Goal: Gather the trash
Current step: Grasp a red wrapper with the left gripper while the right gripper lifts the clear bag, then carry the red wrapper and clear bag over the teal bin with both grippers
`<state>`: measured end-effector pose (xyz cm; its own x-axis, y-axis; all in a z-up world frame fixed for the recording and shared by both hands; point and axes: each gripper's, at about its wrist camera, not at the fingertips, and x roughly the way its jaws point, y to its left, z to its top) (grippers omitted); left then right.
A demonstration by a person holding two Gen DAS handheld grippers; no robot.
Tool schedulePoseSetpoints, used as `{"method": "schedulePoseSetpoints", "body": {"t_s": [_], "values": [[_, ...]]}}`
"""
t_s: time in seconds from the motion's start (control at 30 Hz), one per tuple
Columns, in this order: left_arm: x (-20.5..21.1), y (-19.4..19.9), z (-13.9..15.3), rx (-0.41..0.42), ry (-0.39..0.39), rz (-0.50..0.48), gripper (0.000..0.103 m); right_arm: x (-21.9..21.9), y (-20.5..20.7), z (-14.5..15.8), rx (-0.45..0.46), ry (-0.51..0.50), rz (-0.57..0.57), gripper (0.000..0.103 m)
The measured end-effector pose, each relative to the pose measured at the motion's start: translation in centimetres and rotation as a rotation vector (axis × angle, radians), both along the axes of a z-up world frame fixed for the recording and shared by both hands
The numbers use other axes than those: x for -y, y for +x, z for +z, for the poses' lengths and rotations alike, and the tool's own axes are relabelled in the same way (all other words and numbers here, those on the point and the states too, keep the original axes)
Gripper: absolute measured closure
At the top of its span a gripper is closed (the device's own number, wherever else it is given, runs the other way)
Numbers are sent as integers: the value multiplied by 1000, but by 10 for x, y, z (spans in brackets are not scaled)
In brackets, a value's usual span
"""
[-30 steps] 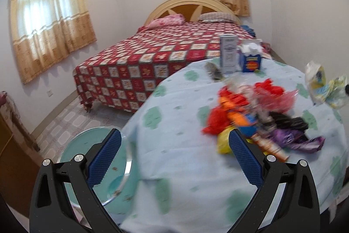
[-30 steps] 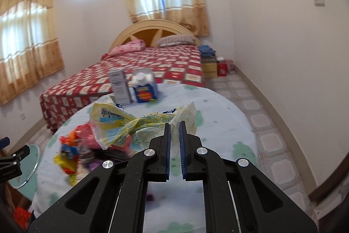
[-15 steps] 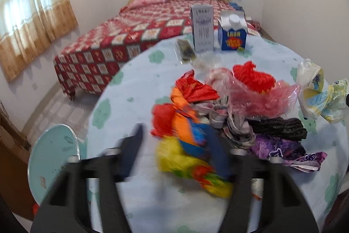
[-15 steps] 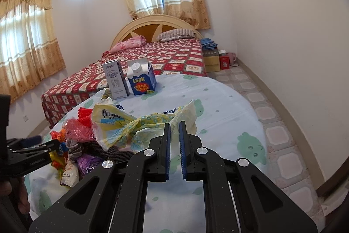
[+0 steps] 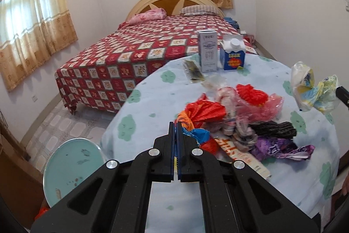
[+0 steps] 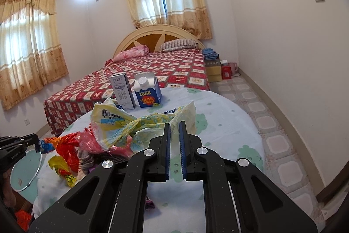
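Note:
A heap of crumpled wrappers and bags (image 5: pixel 244 115) lies on the round table (image 5: pixel 150 102) with a pale cloth. My left gripper (image 5: pixel 175 123) is at the heap's near left edge, its jaws closing tight on the edge of a blue and orange wrapper (image 5: pixel 197 133). In the right wrist view that wrapper (image 6: pixel 44 143) hangs at the left gripper's tip (image 6: pixel 36 141). My right gripper (image 6: pixel 173 123) is shut on a yellow and white plastic bag (image 6: pixel 122 123), held above the table to the right of the heap. The bag (image 5: pixel 312 88) shows in the left wrist view too.
A grey carton (image 5: pixel 208 54) and a blue carton (image 5: pixel 232 56) stand at the table's far edge, with a dark flat packet (image 5: pixel 193 69) beside them. A round teal stool top (image 5: pixel 72 165) is low on the left. A bed (image 5: pixel 141 47) fills the room behind.
The left gripper went from wide open beside the table to over the heap's edge and shut there on the wrapper. The right gripper kept its hold on the bag.

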<state>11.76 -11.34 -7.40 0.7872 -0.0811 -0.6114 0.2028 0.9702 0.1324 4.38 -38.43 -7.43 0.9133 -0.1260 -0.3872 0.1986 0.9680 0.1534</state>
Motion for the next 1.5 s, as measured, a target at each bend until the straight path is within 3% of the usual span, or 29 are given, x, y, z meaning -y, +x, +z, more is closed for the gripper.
{"method": "schedulePoseSetpoints", "body": {"t_s": [0.73, 1.07, 1.5], "values": [[-68, -6, 52, 156, -39, 87, 103, -26, 0, 17, 57, -11, 72, 95], [-123, -14, 50, 164, -13, 186, 103, -81, 22, 24, 54, -20, 192, 95], [-191, -27, 33, 143, 16, 297, 103, -171, 45, 25, 26, -102, 366, 95]]}}
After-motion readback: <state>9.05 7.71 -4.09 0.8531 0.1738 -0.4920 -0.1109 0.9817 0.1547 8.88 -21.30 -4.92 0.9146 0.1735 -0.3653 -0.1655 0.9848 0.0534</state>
